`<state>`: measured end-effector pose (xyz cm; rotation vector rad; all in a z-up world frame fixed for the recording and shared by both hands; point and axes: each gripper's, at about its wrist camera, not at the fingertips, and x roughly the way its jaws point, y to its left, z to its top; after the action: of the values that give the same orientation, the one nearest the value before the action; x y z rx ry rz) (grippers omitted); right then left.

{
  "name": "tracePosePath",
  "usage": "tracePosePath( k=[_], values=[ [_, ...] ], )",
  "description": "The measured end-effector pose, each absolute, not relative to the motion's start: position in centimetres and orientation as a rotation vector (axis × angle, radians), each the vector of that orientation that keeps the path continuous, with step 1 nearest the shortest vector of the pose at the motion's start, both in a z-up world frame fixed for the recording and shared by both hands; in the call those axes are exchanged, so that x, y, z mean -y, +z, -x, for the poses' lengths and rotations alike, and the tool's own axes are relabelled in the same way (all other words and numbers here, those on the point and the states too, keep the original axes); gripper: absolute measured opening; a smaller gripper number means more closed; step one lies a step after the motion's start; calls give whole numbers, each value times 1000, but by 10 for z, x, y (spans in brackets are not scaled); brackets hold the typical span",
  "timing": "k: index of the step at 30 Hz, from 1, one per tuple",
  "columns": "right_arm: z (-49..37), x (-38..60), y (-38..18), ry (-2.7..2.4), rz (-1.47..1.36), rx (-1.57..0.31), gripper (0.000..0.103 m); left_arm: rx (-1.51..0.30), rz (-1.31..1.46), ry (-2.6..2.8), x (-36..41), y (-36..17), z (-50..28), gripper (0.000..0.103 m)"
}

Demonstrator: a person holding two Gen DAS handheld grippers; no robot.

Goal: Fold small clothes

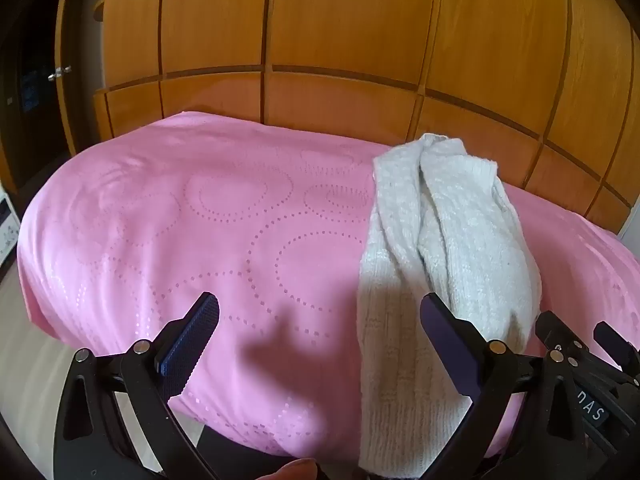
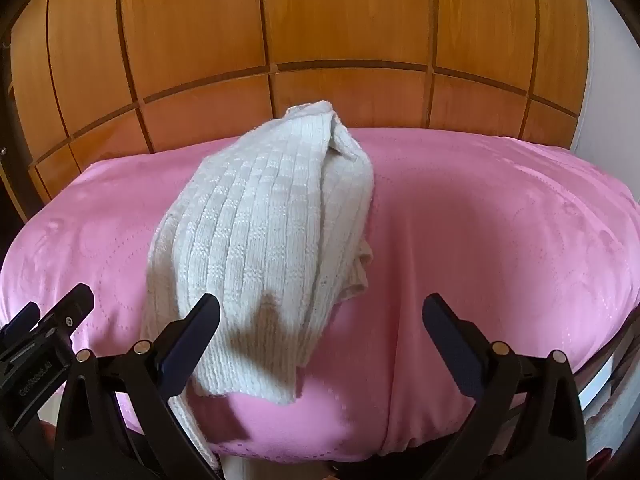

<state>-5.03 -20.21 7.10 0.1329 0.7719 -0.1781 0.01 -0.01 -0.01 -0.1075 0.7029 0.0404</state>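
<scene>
A white knitted garment (image 1: pixel 436 248) lies bunched in a long heap on a pink bedspread (image 1: pixel 180 220), running from the near edge toward the far side. My left gripper (image 1: pixel 320 320) is open and empty above the near edge, with the garment by its right finger. In the right wrist view the garment (image 2: pixel 264 232) lies left of centre on the bedspread (image 2: pixel 500 240). My right gripper (image 2: pixel 320 320) is open and empty, its left finger over the garment's near end. The other gripper shows at the edge of each view.
A wooden panelled wardrobe (image 1: pixel 340 40) stands right behind the bed. A dark doorway (image 1: pixel 28 80) is at the far left. Pale floor (image 1: pixel 24 340) shows at the bed's left. A white wall (image 2: pixel 608 60) is at the right.
</scene>
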Motion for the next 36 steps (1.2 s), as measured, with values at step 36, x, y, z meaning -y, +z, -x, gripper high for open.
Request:
tracePosePath(
  k=[36],
  values=[
    [98,222,65,16,-304,-701,101,-756,36,50,6,-22,-8,100]
  ],
)
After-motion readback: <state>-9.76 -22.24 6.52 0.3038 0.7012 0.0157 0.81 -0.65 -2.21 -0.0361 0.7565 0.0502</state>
